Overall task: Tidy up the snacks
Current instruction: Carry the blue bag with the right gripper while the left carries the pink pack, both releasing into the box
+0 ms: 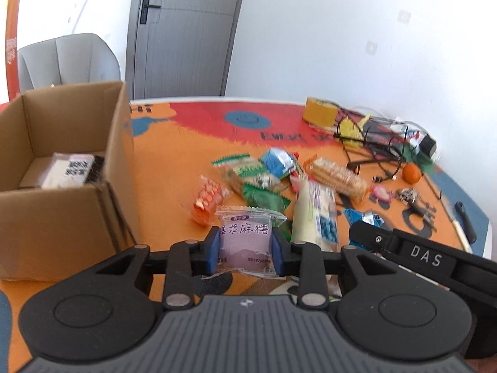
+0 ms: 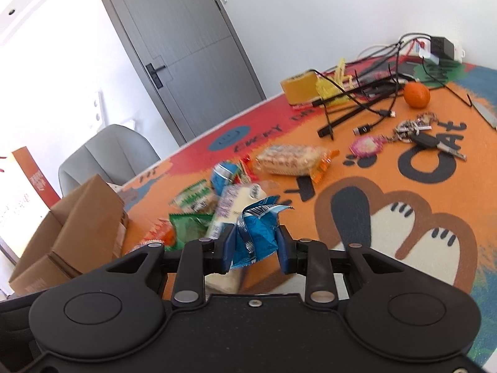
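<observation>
Left hand-held gripper [image 1: 245, 250]: clamped on a pale purple mochi packet [image 1: 245, 242], blue pads pressing both side edges, packet upright and facing the camera. Right hand-held gripper [image 2: 254, 247]: clamped on a crumpled blue wrapper [image 2: 254, 233], foil bunched between the pads, torn top flaring above them; body of this gripper visible just right of the left one in the left wrist view. Immediately ahead of the left hand-held gripper: remaining snack pile on the table [image 1: 174, 161], comprising an orange packet [image 1: 206, 200], green packets [image 1: 264, 199], a long white packet [image 1: 315, 214] and a cracker pack [image 1: 337, 175], several overlapping or touching. To the left of the left hand-held gripper: open cardboard box [image 1: 62, 205], one boxed item with a printed code [image 1: 74, 169] already inside, near wall standing tall between gripper and interior. Well beyond the pile, away from both grippers: tape roll [image 1: 320, 113], tangled cables [image 1: 372, 146], an orange fruit [image 1: 411, 172] and keys [image 2: 435, 143], none part of the sorting. Likely failure modes: grip on thin packet edges only, so slip or rotation of the mochi packet probable under fast swing; collision of packet or pad with the box's near wall if carried too low; loss of the blue wrapper through crushed, slick foil sliding out; contact between the two grippers, given close spacing, if both head for the box at once; disturbance of the overlapping pile on any low pass.
</observation>
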Demonstrator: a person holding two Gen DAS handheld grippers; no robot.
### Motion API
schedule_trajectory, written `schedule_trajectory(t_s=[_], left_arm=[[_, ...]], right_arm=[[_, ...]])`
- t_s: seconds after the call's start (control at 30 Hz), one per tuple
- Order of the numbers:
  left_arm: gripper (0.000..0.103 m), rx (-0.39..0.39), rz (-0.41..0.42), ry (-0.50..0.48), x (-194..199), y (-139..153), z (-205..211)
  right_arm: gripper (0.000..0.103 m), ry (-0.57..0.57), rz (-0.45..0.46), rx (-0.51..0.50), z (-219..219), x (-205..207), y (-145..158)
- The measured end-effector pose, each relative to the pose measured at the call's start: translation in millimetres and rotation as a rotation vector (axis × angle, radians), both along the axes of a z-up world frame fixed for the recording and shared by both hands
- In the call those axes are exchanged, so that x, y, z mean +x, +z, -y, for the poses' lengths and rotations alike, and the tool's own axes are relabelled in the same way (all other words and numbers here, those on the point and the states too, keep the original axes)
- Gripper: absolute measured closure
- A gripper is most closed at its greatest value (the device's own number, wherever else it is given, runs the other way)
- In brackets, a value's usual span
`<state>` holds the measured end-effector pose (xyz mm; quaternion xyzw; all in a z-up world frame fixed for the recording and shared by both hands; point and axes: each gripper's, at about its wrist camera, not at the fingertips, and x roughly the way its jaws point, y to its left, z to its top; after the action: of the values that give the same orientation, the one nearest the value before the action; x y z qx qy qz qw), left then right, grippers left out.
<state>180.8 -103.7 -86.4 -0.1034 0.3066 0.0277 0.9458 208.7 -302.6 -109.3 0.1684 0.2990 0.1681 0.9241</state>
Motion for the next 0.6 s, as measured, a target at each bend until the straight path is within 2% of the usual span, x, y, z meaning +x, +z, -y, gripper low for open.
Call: schedule_trajectory(t_s=[0.33, 0.6], left_arm=[[0.071, -0.032, 0.097, 0.058, -25, 40, -29], [0.071, -0.027, 0.153, 0.145, -47, 62, -71]], right_arm=[[0.074, 0.077, 0.076, 0.016, -35, -13, 33], [0.074, 0.167, 0.13, 0.024, -77, -18, 55]])
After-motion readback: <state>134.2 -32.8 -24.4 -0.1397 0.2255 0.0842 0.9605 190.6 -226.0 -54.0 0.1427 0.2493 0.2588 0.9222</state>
